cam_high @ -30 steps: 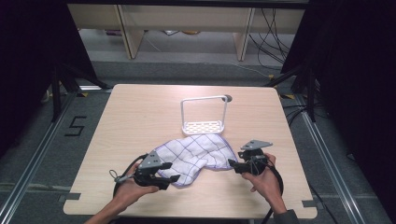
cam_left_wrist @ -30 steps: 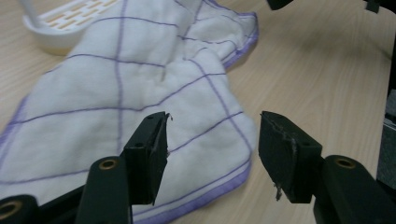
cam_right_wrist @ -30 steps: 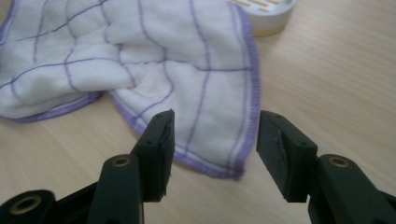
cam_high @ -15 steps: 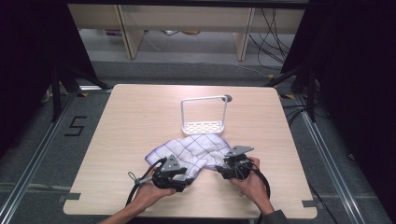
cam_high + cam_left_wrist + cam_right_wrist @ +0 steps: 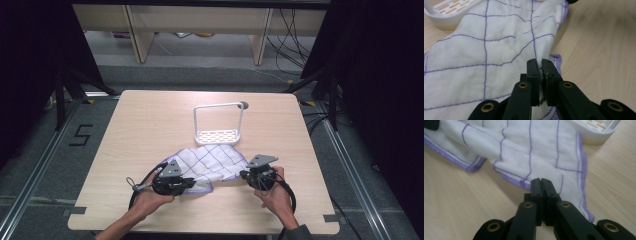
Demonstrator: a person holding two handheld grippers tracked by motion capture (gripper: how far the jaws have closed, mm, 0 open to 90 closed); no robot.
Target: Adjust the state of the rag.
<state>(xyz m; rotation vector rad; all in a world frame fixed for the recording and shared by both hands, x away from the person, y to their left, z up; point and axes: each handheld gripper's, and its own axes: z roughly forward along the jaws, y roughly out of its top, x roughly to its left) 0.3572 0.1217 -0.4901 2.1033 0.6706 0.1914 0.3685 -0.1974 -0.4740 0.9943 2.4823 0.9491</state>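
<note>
We note both grippers have closed in since a second ago: left gripper and right gripper now each pinch the white purple-gridded cloth at their jaw tips, apparently ready to lift.

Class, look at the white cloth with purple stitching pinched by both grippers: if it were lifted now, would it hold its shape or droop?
The cloth would probably droop: it already lies wrinkled and folded. It looks thin, so likely light. The left gripper pinches a raised fold, suggesting it bunches easily.

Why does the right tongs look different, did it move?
Yes. The right tongs slid inward along the table, nearer the white rack, shut on the cloth.
</note>
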